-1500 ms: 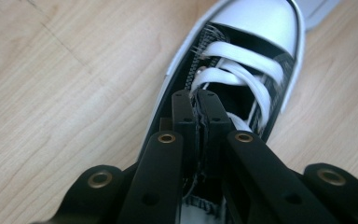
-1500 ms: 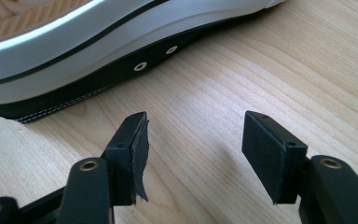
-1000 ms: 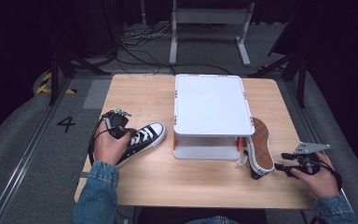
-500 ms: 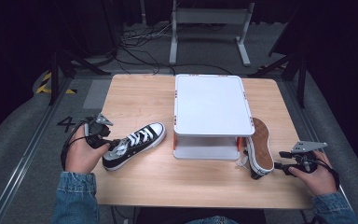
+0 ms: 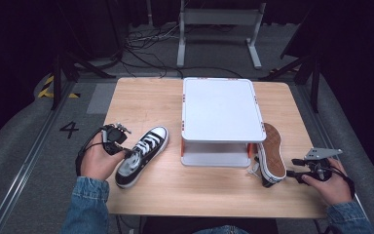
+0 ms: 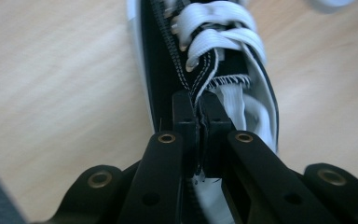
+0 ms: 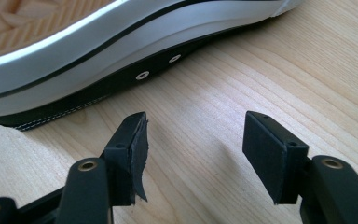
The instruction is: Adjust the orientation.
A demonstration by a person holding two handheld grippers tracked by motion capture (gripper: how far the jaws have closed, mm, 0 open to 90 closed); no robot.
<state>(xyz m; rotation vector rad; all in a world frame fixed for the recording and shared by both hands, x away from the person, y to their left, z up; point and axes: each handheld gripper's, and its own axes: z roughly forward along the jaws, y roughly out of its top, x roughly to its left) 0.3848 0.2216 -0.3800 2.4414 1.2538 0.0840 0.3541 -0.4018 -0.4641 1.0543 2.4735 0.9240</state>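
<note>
Two sneakers lie on the tabletop either side of a white storage box. My left gripper is clamped on the collar of the upright left sneaker, probably catching only fabric, so I lift slowly. My right gripper, jaws apart, waits just beside the right sneaker, which rests on its side against the box.

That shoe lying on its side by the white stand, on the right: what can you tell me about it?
The sneaker is black canvas with a white rubber sidewall bearing a thin black stripe, two small metal eyelets in its side and a tan patterned sole. It lies tipped on its side on the wooden table, sole facing right, close against the white stand, laces trailing at its near end. The right gripper hovers open beside it, not touching.
</note>
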